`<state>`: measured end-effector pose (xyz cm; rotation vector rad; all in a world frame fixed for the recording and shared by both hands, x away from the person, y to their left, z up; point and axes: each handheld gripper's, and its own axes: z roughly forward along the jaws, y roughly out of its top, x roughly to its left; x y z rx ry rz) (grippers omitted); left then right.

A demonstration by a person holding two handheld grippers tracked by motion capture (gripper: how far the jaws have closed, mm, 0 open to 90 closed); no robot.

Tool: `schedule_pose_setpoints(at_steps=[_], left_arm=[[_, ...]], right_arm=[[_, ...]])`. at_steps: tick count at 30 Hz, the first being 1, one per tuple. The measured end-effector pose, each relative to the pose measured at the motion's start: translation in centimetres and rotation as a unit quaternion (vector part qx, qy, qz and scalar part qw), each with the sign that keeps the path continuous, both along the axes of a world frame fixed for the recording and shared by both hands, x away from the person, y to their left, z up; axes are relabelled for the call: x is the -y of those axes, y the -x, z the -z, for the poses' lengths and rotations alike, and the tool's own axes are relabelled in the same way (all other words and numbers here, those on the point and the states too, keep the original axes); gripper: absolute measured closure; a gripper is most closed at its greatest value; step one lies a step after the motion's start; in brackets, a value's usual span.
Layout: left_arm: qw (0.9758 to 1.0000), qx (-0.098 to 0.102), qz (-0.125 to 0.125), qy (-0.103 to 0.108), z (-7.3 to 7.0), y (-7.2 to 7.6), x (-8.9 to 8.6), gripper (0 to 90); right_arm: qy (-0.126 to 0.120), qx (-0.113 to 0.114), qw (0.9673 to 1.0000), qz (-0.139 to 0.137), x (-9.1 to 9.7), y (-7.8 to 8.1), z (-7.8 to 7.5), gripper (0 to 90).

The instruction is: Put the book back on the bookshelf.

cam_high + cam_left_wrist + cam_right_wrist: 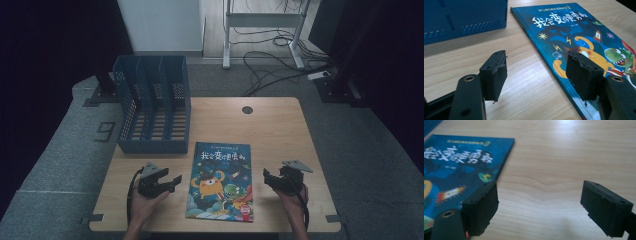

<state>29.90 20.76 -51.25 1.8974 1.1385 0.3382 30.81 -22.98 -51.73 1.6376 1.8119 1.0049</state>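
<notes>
a glossy hardcover picture book [221,181] lies flat on the pale wood-grain bench [280,130], between the left gripper [169,183] and right gripper [267,179]. both sets of blocky black foam-padded jaws stand released, grasping nothing. a slatted blue plastic file rack [152,102] sits just behind the book's left corner.

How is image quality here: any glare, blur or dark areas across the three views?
High view: dim overall, surroundings nearly black, the table evenly lit, book title legible. Left gripper view: book sharp, the near jaws soft. Right gripper view: book title smeared and soft, bright glare on the table at the top edge, faint shadow under the jaws.
</notes>
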Motion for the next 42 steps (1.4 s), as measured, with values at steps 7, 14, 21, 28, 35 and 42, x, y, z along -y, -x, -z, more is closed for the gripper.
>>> schedule_pose_setpoints(at_steps=[7,14,21,28,35,42], left_arm=[[1.0000,0.001,0.005,-0.004,0.0,0.2,0.3,33.3],[0.9999,0.007,0.009,-0.002,-0.3,0.5,0.5,33.1],[0.9998,0.010,0.018,-0.005,-0.5,0.7,1.1,32.7],[0.9997,0.015,0.016,-0.009,-0.6,0.9,1.4,32.3],[0.9997,0.011,0.020,-0.013,-0.3,0.8,1.7,32.2],[0.9995,0.007,0.024,-0.020,0.0,0.7,2.2,32.1]], right_arm=[[-0.004,0.011,0.9997,-0.023,-1.2,0.2,-0.7,14.5],[-0.004,0.017,0.9994,-0.028,-1.7,0.8,-0.9,14.9],[0.000,0.011,0.9989,-0.046,-3.0,0.8,-0.5,15.2],[-0.007,0.006,0.9984,-0.056,-3.7,0.8,-0.3,15.7],[-0.001,0.009,0.9976,-0.069,-4.7,0.8,-0.2,15.6],[-0.010,0.009,0.9972,-0.074,-5.4,0.8,0.1,15.3]])
